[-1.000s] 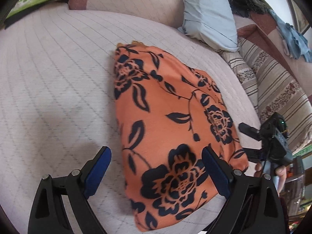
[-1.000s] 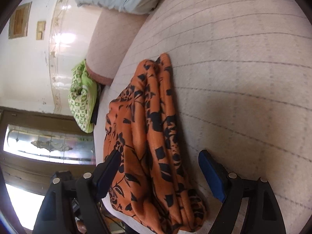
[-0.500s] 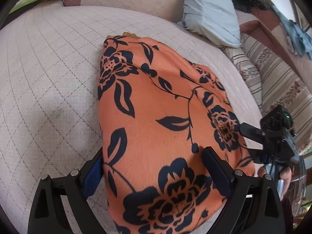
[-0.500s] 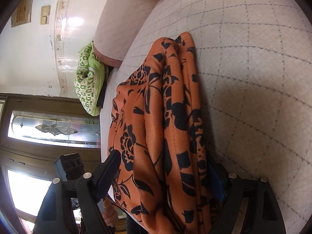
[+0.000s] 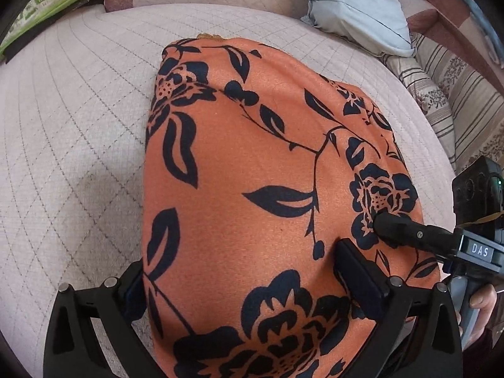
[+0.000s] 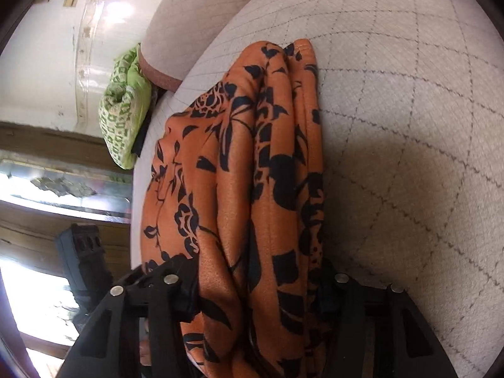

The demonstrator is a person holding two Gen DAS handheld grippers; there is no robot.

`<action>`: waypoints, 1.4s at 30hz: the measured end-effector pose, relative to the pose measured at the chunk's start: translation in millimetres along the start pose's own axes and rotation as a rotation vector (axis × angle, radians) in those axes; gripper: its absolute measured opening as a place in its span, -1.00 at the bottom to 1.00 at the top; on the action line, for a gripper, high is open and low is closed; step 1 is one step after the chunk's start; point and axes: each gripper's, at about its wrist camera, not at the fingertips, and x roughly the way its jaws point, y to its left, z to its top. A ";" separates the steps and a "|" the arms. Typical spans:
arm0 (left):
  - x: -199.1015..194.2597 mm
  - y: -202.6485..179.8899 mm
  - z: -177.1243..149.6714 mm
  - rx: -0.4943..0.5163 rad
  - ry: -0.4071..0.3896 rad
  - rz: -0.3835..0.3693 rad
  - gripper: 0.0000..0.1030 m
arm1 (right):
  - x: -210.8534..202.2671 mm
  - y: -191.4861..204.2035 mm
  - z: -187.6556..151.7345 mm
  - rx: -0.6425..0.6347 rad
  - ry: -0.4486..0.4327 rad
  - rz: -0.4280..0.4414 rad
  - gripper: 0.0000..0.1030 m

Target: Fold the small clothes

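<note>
Orange floral garment [image 5: 252, 189] lies folded in a thick stack on the quilted beige cushion [image 5: 69, 132], near edge of the seat.

Left gripper [image 5: 245, 286]: jaws opening, spread wide. Right finger rests on top of the cloth, left finger sits at the stack's left edge, partly tucked under it. Nothing clamped.

Right gripper [image 6: 261, 286]: jaws closing around the near end of the folded layers, cloth bunched between both fingers [image 6: 179, 283]. In the left wrist view 1 of its fingers lies on the garment's right side.

Far side: grey-blue pillow [image 5: 356, 6]. Far left: green patterned cloth [image 6: 123, 116]. Right: striped cushion [image 5: 456, 94].
</note>
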 end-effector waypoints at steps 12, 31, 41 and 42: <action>-5.9 -34.7 -9.3 0.043 -0.074 0.084 0.77 | -1.6 4.6 -0.7 -0.014 -0.024 0.014 -0.09; -21.3 -42.3 -20.1 0.068 -0.135 0.097 0.25 | -11.4 29.1 -7.7 -0.124 -0.095 -0.015 -0.19; -14.6 -27.6 -17.8 0.024 -0.107 0.033 0.39 | -11.3 34.6 -11.2 -0.120 -0.106 -0.030 -0.20; -12.5 -22.7 -17.2 0.002 -0.102 0.009 0.45 | -10.4 32.9 -10.5 -0.111 -0.101 -0.029 -0.20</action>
